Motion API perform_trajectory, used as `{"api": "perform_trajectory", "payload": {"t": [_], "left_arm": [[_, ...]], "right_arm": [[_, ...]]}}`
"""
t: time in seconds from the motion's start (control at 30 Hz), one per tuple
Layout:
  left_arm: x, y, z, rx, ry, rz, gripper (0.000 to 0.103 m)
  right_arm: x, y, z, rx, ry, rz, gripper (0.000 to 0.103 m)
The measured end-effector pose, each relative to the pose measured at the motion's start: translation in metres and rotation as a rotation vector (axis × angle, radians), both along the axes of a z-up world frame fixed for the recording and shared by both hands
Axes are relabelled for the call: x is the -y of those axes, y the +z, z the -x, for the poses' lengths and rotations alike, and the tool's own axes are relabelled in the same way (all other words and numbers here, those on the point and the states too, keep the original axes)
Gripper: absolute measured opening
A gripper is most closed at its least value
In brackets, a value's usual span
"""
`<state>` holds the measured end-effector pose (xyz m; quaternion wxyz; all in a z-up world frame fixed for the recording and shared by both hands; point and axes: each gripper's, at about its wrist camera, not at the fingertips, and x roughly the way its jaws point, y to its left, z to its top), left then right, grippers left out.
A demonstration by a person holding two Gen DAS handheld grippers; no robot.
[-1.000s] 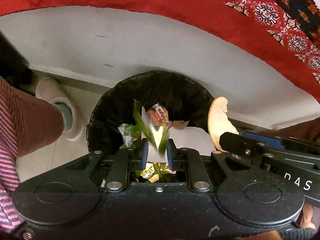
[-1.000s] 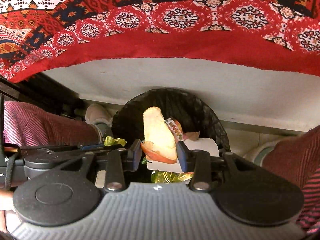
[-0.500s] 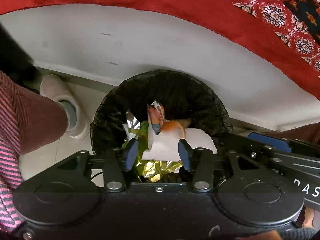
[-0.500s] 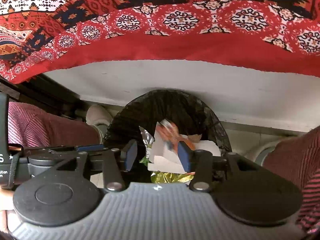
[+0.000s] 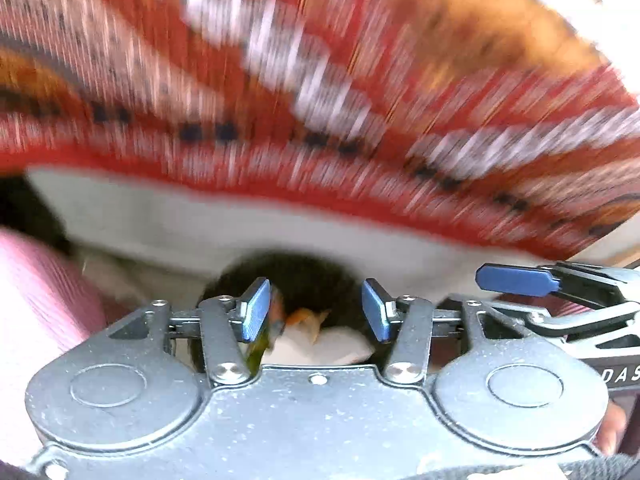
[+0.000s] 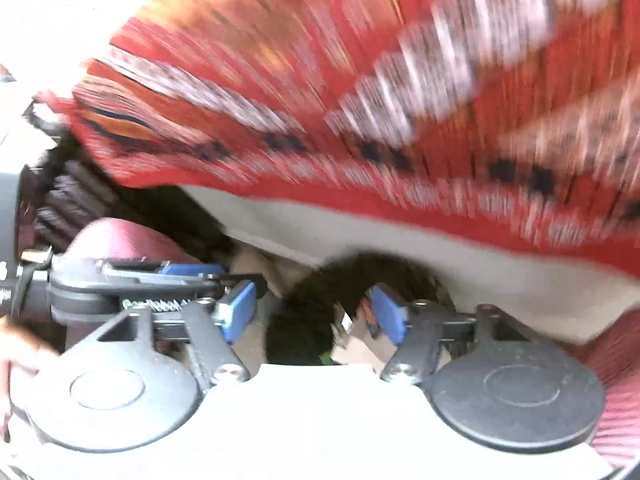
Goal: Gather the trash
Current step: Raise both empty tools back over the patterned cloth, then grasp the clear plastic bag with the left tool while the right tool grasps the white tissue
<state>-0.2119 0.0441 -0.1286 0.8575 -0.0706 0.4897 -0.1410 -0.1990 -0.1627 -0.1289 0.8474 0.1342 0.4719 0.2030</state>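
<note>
On my left wrist view, the left gripper stands with its jaws spread wide and nothing between them. Past the fingertips I look down on one black-lined trash bin, and inside it I make out the trash: a white sheet, an orange scrap and a green-yellow piece, three that I can count, though blur may hide more. One patterned red cloth fills the top of the view, badly smeared. At right I see the right gripper side on.

On my right wrist view, the right gripper is also spread apart and carries nothing. The same bin sits below with the rubbish in it, just beside my right fingertip. The left gripper lies close at left.

My worry is the blur: everything is smeared, so I could clip the two grippers together, they are so near, or snag the bin liner or the cloth's edge.
</note>
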Motion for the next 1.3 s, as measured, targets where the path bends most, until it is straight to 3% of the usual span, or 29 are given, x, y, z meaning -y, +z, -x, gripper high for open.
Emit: {"api": "perform_trajectory", "payload": {"t": [0.13,0.27,0.33,0.43,0.57,0.67,0.9,1.17,1.3], "left_arm": [[-0.008,0.072,0.007,0.199,-0.033,0.064,0.063],[-0.003,0.126,-0.002,0.358,-0.088,0.088,0.08],[0.002,0.143,-0.012,0.423,-0.104,0.079,0.081],[0.009,0.159,-0.034,0.477,-0.068,0.055,0.082],[0.014,0.178,-0.068,0.525,-0.014,0.056,0.085],[0.019,0.191,-0.098,0.572,0.005,0.054,0.088],[0.034,0.206,-0.177,0.602,0.037,0.051,0.092],[0.065,0.188,-0.263,0.619,0.081,0.0,0.096],[0.078,0.171,-0.296,0.617,0.131,-0.049,0.096]], "right_arm": [[0.023,0.063,0.003,0.147,0.062,-0.069,0.088],[0.049,0.114,-0.006,0.275,0.029,-0.135,0.09],[0.058,0.136,-0.012,0.342,0.006,-0.148,0.09],[0.068,0.159,-0.026,0.427,-0.041,-0.117,0.092],[0.067,0.18,-0.049,0.516,-0.161,0.006,0.096],[0.074,0.19,-0.072,0.552,-0.229,0.066,0.101],[0.1,0.2,-0.133,0.509,-0.306,0.123,0.101],[0.108,0.199,-0.206,0.536,-0.404,0.302,0.101],[0.115,0.192,-0.248,0.492,-0.407,0.333,0.101]]}}
